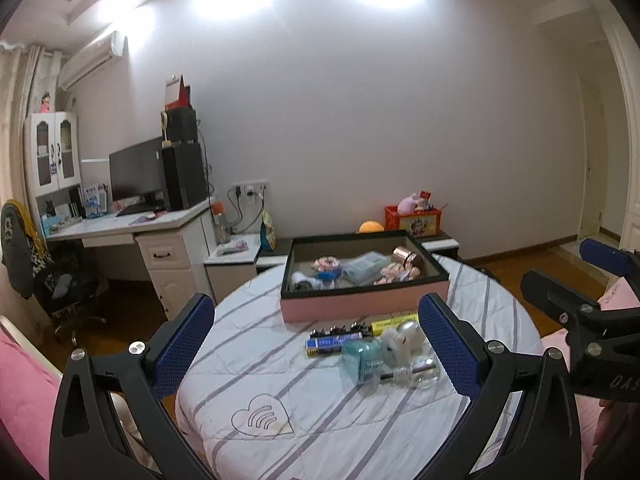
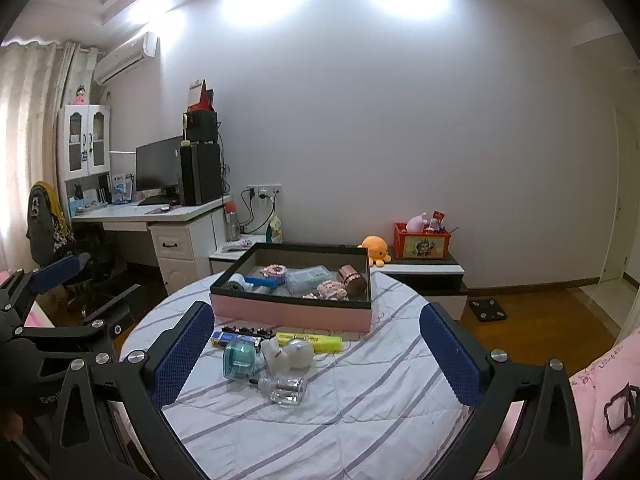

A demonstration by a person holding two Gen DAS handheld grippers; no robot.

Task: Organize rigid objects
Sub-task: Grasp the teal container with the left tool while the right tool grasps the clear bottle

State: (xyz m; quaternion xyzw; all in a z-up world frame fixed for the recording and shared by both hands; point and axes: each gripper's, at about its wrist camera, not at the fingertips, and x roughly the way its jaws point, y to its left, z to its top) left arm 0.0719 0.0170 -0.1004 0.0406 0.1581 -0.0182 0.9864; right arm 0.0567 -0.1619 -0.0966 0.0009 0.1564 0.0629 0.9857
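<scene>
Status: left tool (image 1: 316, 354) and right tool (image 2: 316, 354) both hover above the near edge of the table (image 2: 360, 420), fingers spread wide apart, nothing held.

Loose items sit in a tight cluster approx. mid-table, just near of the pink box (image 2: 292, 312):
- blue battery pack (image 2: 236, 338) and yellow pack (image 2: 310, 340), lying flat along the box's near wall
- black clips (image 2: 246, 329), between the packs and the box
- teal cap (image 2: 240, 360), touching the white figurine (image 2: 286, 354)
- clear glass bottle (image 2: 282, 388), on its side, nearest the tools

The box is open and already holds several items – incl. a copper jar (image 2: 352, 278) at its right end.

Risks (judgement):
1. Items touch each other – closing on one likely nudges its neighbour.
2. The bottle is round, smooth and lying down; an off-centre pinch could roll it toward the table edge.
3. Box walls stand high, so a low carry may clip the near rim.
4. Both tools converging on one cluster could collide.
</scene>
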